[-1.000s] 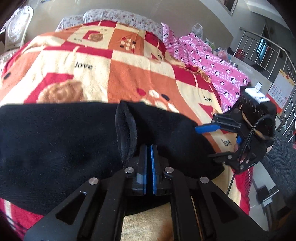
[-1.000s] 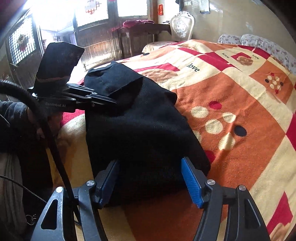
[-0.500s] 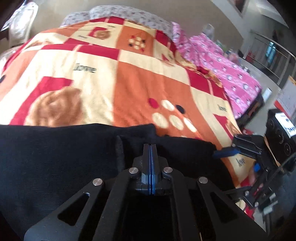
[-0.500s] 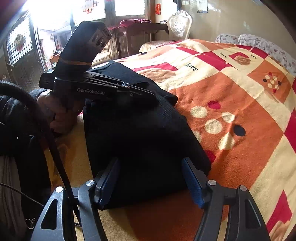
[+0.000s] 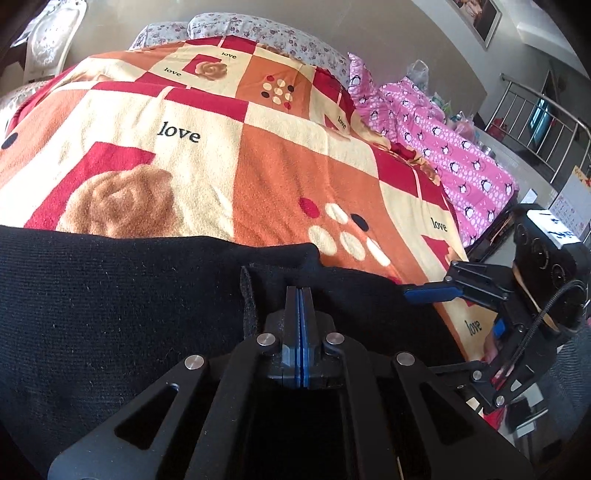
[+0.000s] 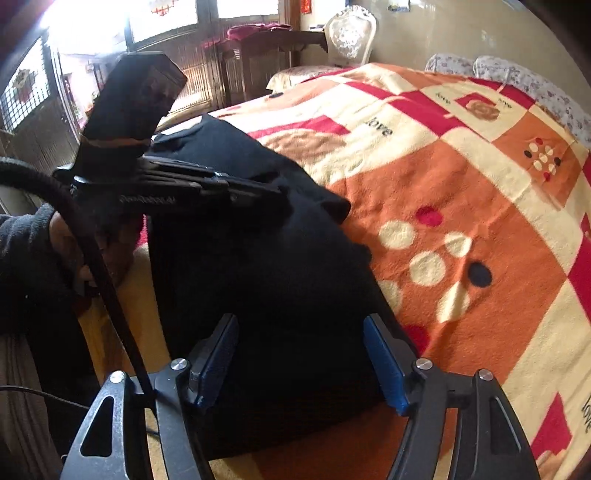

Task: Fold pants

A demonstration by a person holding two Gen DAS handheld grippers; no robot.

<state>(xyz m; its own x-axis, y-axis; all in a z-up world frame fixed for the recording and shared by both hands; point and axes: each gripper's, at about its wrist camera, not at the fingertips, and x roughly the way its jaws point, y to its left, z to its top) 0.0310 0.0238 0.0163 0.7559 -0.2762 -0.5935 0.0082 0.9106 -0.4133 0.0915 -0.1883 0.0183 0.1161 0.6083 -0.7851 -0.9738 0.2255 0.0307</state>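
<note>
I'm in a home bedroom here: a bed under an orange, red and cream "love" blanket (image 5: 280, 173), floral pillows (image 5: 258, 31) at its head, a pink penguin-print quilt (image 5: 454, 155) beside it, a carved white chair (image 6: 351, 35) by the wall, and a framed picture (image 5: 480, 16) hangs above.
</note>
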